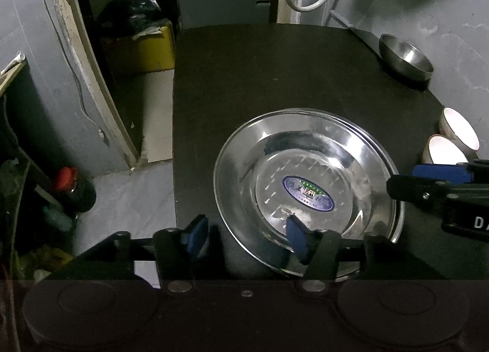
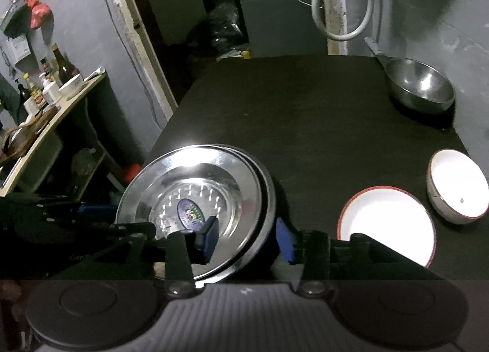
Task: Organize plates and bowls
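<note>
Steel plates point(image 1: 308, 181) are stacked on the black table point(image 1: 244, 77), the top one bearing an oval sticker. They also show in the right wrist view point(image 2: 198, 199). My left gripper point(image 1: 247, 234) is open, its fingers straddling the stack's near-left rim: one pad over the plate, one outside. My right gripper point(image 2: 250, 237) is open and straddles the stack's right rim the same way; it shows at the right of the left wrist view point(image 1: 428, 187). A steel bowl point(image 2: 420, 86) sits at the far right. Two white red-rimmed bowls point(image 2: 388, 226) point(image 2: 458, 187) stand at the right.
The table's left edge point(image 1: 174, 138) drops to the floor. A yellow box point(image 1: 143, 49) stands behind it. A side shelf with bottles point(image 2: 45, 86) is at the left. A white hose point(image 2: 339, 0) hangs on the back wall.
</note>
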Tool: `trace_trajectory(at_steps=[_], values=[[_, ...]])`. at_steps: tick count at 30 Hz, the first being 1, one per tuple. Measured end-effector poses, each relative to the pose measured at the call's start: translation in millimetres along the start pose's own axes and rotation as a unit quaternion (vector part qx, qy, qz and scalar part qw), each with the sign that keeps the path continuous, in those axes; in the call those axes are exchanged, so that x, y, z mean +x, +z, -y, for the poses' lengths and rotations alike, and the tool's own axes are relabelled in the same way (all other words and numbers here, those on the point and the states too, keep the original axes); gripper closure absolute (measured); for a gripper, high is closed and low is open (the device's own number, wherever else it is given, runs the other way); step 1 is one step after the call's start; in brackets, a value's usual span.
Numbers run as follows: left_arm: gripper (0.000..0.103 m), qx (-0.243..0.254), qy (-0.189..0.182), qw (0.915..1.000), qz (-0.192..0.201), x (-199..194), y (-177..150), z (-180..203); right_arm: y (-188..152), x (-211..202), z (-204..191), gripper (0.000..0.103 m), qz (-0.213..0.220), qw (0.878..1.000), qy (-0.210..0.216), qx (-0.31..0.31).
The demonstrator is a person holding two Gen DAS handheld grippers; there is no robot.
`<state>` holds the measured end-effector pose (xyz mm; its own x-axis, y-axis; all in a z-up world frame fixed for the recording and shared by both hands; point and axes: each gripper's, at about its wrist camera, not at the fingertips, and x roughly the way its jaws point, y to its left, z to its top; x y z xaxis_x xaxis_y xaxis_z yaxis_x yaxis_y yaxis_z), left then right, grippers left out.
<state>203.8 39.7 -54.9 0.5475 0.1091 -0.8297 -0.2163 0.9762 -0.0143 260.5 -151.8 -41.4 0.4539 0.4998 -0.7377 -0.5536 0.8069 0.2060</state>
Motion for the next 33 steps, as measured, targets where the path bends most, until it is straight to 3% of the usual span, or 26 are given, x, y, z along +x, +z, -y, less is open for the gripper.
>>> trace_trajectory(at_steps=[3, 6, 8, 10, 14, 22, 27, 33], values=[[0.036, 0.0, 0.01, 0.9999, 0.003, -2.7, 1.1, 0.8, -0.1, -6.1, 5.5, 0.041, 0.008, 1.0, -0.003, 0.008], [0.02, -0.016, 0.021, 0.9993, 0.026, -12.3, 3.5, -4.3, 0.9, -14.2, 15.5, 0.024, 0.024, 0.999, -0.005, 0.022], [0.006, -0.034, 0.024, 0.998, 0.047, -19.3, 5.9, -8.2, 1.6, -18.1, 22.9, 0.006, 0.034, 0.999, -0.012, 0.034], [0.001, -0.045, 0.021, 0.9967, 0.064, -23.7, 10.1, -10.1, 2.0, -19.0, 30.1, 0.0, 0.037, 0.998, -0.024, 0.04], [0.001, -0.048, 0.01, 0.9965, 0.067, -21.7, 23.0, -0.3, 3.1, -16.4, 44.3, 0.0, 0.029, 0.997, -0.044, 0.047], [0.001, -0.063, -0.037, 0.9928, 0.095, -8.2, 56.8, 33.2, 29.2, -16.2, 93.2, 0.0, 0.077, 0.987, -0.098, 0.105], [0.001, -0.023, -0.071, 0.9906, 0.115, 20.2, 111.3, 72.8, 47.4, -10.3, 132.6, 0.0, 0.112, 0.969, -0.12, 0.186], [0.001, -0.002, -0.121, 0.9882, 0.094, 77.5, 193.0, 121.4, 62.1, 6.5, 160.6, 0.004, 0.155, 0.946, -0.149, 0.243]])
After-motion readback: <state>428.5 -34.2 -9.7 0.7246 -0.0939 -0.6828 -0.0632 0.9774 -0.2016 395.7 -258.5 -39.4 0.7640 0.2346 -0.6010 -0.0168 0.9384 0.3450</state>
